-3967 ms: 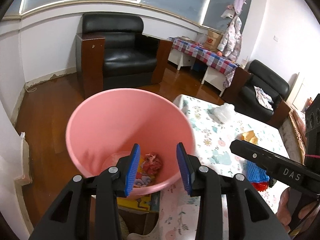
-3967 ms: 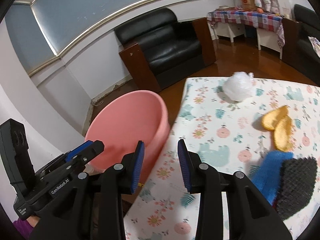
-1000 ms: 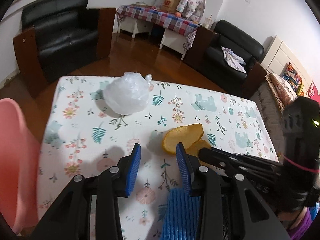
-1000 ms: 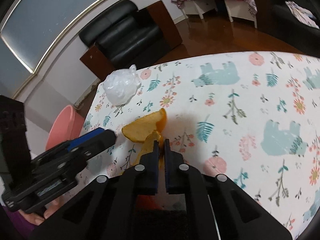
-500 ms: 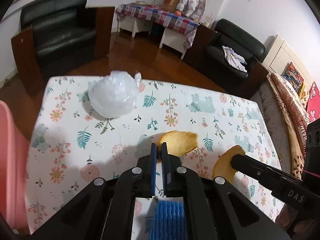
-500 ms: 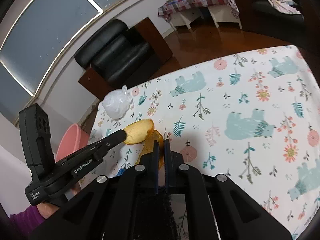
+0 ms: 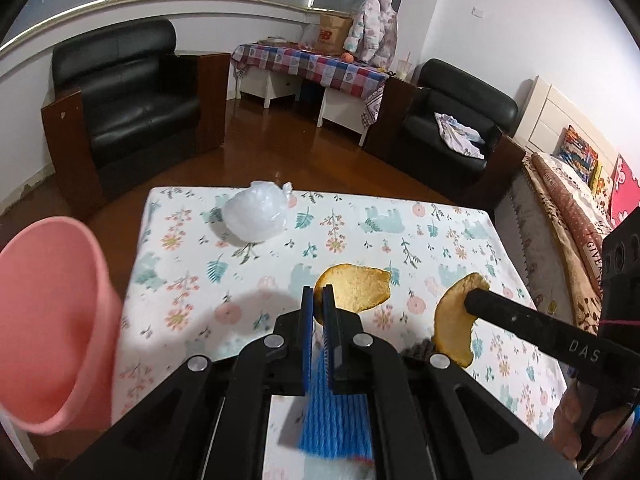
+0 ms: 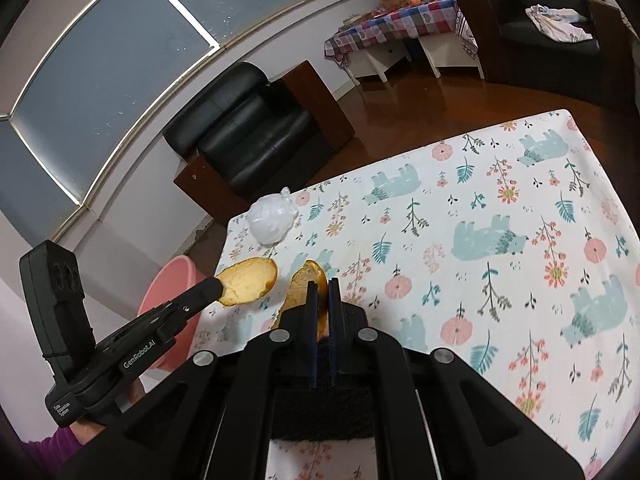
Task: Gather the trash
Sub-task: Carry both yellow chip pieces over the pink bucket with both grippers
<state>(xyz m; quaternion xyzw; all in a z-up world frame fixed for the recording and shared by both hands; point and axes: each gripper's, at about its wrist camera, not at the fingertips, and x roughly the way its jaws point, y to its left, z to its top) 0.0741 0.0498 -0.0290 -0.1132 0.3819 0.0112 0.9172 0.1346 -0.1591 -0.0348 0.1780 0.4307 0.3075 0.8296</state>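
the pink bin (image 7: 52, 320) is standing off the left edge of the table (image 7: 180, 248), so each peel is having to travel out over bare floor, and a thin pinch near the rim of a curved peel is looking likely to slip or tear on the way. the white plastic bag (image 7: 256, 216) is still lying on the cloth at the far left corner, and a low swing toward the bin could be knocking it off the table.

the left gripper (image 7: 317, 304) is clamping its blue pads on the edge of one orange peel (image 7: 356, 288), jaws nearly together with only the rind between them; the peel is hanging clear of the cloth, over the middle of the table. a blue net sleeve (image 7: 336, 420) is lying under this gripper, near the front edge, not yet collected.

the right gripper (image 8: 323, 300) is likewise squeezing narrow on the second orange peel (image 8: 304, 288), held just right of the first, also lifted off the tablecloth. a black mesh piece (image 8: 324, 412) is sitting beneath it.
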